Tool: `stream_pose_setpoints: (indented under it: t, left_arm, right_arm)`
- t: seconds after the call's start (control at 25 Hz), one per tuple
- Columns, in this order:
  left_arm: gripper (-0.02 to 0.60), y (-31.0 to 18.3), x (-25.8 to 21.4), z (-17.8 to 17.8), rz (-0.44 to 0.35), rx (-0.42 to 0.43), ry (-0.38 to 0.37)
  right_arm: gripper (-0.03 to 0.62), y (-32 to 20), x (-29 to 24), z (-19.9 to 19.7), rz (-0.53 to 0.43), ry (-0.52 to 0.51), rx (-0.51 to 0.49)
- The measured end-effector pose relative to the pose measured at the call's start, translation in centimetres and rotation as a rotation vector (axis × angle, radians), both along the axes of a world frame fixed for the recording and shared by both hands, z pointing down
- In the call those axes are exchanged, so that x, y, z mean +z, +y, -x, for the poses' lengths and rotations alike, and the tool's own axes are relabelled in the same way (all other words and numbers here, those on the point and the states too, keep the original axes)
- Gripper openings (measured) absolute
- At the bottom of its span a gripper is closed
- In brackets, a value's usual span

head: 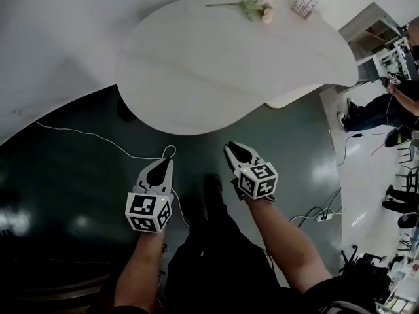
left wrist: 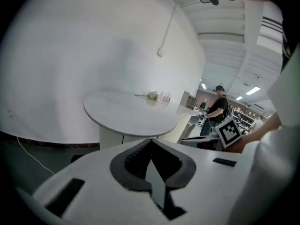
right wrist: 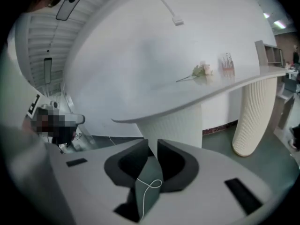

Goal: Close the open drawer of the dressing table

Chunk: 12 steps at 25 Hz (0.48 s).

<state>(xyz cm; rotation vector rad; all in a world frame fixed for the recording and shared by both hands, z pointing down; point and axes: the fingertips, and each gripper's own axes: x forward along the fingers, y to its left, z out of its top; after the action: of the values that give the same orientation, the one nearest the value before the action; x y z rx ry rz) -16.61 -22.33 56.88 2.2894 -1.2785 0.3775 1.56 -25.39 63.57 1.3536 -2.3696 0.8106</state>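
Two things stay out of sight: the drawer itself, which no view shows clearly, so its place on the dressing table cannot be told, and the table's front below the top, which the head view covers with the white rounded top. A small printed item at the far edge of the table is too small to identify; beside it lies a pale flower sprig. The right gripper view shows two ribbed pedestals under the top, a wider one near and a slimmer one towards the table's far end, cut off at the floor. People beyond the table's right end are cropped by the frame. Dark floor lies open between the table's near edge and both grippers, crossed by a thin white cable that ends in a loop just short of the table. The left gripper hangs short of the table's near edge, its jaws together at the tips and holding nothing. The right gripper, just beside it and equally short of the table, has its jaws only a thin slit apart, empty and touching nothing.
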Motion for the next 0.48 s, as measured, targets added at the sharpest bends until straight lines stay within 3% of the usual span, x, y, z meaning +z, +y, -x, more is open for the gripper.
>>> stream_pose_setpoints:
  t: [0.2, 0.48]
  left_arm:
    - [0.008, 0.9, -5.9, 0.2, -0.030, 0.011, 0.042]
    - [0.008, 2.7, -12.1, 0.4, -0.080, 0.027, 0.098]
  right_arm:
    - [0.069, 2.1, -7.4, 0.2, -0.054, 0.034, -0.024]
    - [0.051, 4.5, -15.4, 1.6, -0.136, -0.004, -0.011]
